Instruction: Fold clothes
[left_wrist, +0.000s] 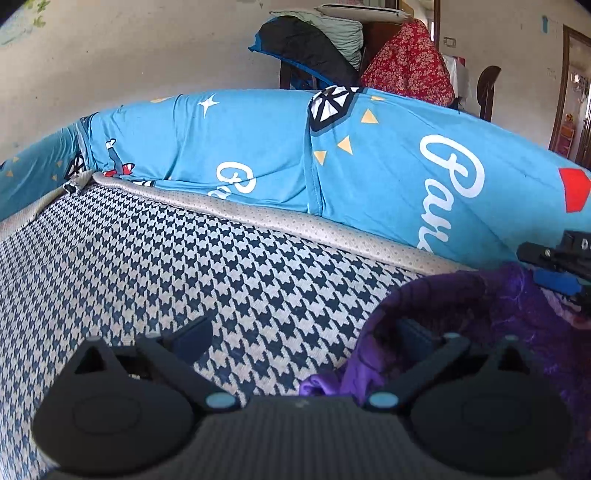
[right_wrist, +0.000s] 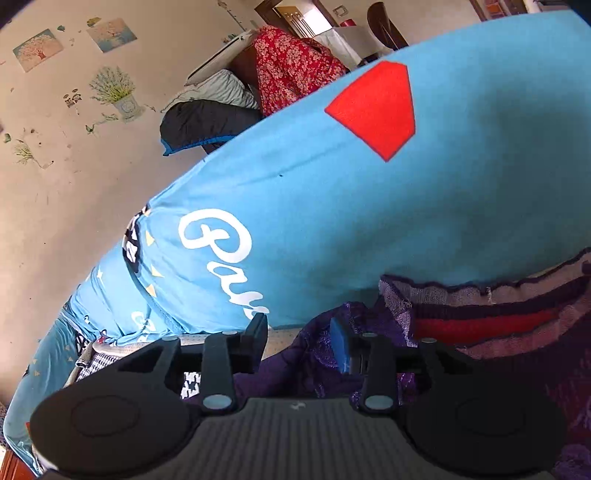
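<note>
Left tongs (left_wrist: 303, 339): jaws spread wide, gripping nothing. One finger (left_wrist: 192, 338) hangs over the houndstooth mat (left_wrist: 147, 266); the other finger (left_wrist: 417, 338) is sunk in the folds of the purple garment (left_wrist: 480, 314).

Right tongs (right_wrist: 301, 332): jaws apart, nothing clamped between them. The blue pad (right_wrist: 340, 345) of one finger lies against the purple garment (right_wrist: 314, 369); the other finger (right_wrist: 255, 339) is just beside the garment's edge. The right tongs (left_wrist: 557, 254) also show at the edge of the left view, touching the same garment.

The purple garment lies bunched on the houndstooth mat, close to the mat's grey border (left_wrist: 295, 221). A striped knit band (right_wrist: 480, 317) with a red stripe shows on it.

Behind the mat lies a blue printed quilt (left_wrist: 369, 166), rolled along the border. Further back, piled bedding (left_wrist: 325, 40) and a red floral cloth (left_wrist: 410, 62) stand against the wall (left_wrist: 129, 55).
</note>
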